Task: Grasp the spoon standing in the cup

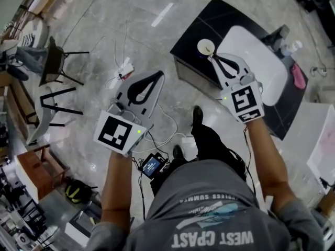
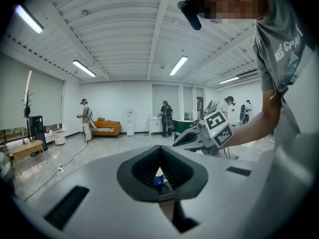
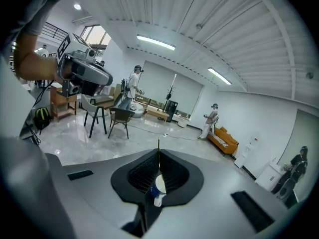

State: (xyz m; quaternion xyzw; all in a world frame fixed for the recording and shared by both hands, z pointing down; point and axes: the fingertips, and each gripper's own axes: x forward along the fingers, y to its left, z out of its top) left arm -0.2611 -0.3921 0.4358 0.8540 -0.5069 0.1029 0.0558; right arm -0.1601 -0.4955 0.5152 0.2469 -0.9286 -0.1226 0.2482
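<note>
A white cup (image 1: pixel 205 46) stands near the corner of a low black table (image 1: pixel 196 22). A thin spoon (image 1: pixel 210 50) stands in the cup. My right gripper (image 1: pixel 213 56) reaches to the cup's rim, and its jaws are closed on the spoon's handle. In the right gripper view the handle (image 3: pixel 158 146) sticks up as a thin rod from the seam of the right gripper (image 3: pixel 158 157). My left gripper (image 1: pixel 158 74) hangs over the floor to the left of the table. The left gripper (image 2: pixel 159 151) is shut, with nothing in it.
A white oval board (image 1: pixel 259 56) covers much of the black table, with a bottle (image 1: pixel 289 47) and a pink object (image 1: pixel 297 73) at its far side. Cables (image 1: pixel 123 69) lie on the marble floor below the left gripper. Dark chairs (image 1: pixel 55 61) stand at the left. People stand far off in the room.
</note>
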